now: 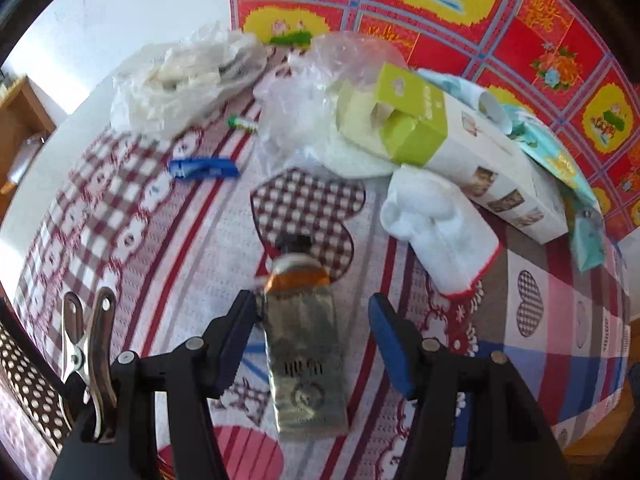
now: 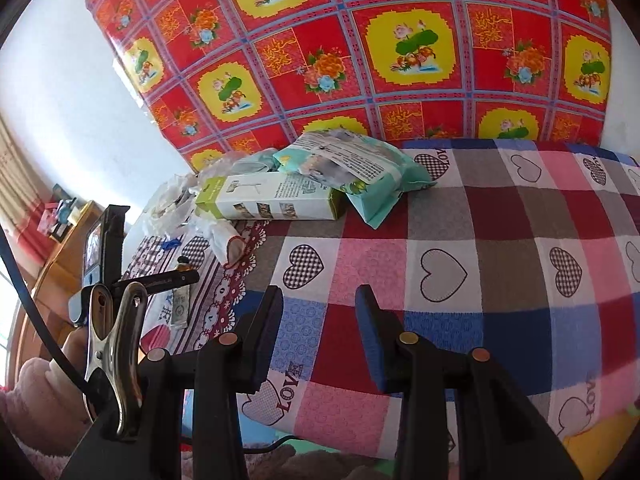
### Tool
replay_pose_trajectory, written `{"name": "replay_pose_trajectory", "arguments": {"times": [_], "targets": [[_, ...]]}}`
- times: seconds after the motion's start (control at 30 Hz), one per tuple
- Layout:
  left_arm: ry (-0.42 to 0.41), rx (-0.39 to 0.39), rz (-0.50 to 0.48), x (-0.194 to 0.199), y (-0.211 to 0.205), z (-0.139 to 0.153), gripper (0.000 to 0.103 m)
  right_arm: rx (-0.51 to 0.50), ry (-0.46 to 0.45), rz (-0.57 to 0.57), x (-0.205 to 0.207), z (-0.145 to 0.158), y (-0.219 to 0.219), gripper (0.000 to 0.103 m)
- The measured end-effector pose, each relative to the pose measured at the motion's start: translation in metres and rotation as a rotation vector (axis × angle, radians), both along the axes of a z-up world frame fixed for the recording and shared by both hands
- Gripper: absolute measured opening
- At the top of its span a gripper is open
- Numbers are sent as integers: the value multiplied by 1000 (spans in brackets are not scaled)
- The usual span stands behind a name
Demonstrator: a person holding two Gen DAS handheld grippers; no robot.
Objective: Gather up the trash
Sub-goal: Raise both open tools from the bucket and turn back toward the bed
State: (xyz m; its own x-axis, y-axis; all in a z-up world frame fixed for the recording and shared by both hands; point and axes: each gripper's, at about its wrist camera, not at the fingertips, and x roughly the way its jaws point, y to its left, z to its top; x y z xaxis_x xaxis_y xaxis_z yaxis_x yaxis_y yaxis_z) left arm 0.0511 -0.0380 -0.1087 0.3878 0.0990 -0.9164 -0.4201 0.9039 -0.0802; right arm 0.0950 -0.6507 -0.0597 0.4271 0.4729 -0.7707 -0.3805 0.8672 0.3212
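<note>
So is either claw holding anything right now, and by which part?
Nothing is held. The left claw stands open astride the flattened tube; the right claw is open over the tablecloth.

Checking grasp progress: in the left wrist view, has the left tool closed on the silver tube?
No. The left tool straddles the silver tube with a clear gap beside its right finger.

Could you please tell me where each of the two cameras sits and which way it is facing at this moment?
Left wrist: on the left gripper, angled steeply down at a silver tube lying between its open fingers on the patterned cloth.
Right wrist: on the right gripper, looking across the cloth toward the red floral sheet; its fingers are open and empty, and the left gripper shows at left.
Shared: the tube, the green-and-white box and the cloth.
</note>
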Motion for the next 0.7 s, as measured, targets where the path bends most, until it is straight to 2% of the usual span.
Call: {"name": "replay_pose_trajectory", "arguments": {"times": [0.1,0.2,0.27,0.53,0.7], "targets": [[-1,33,-21,1,-1,-1,59,-6,6,-5,1,-1,3,39],[-6,80,-32,3,-3,-2,49,-15,13,-2,3,-3,6,39],[-14,84,-39,4,-4,-2,39,-22,16,5,4,-4,10,39],[-30,27,-50,3,8,-2,38,-42,20,62,8,-8,35,39],[-49,-20,-35,-8,13,9,38,-46,17,108,15,-8,57,39]]}}
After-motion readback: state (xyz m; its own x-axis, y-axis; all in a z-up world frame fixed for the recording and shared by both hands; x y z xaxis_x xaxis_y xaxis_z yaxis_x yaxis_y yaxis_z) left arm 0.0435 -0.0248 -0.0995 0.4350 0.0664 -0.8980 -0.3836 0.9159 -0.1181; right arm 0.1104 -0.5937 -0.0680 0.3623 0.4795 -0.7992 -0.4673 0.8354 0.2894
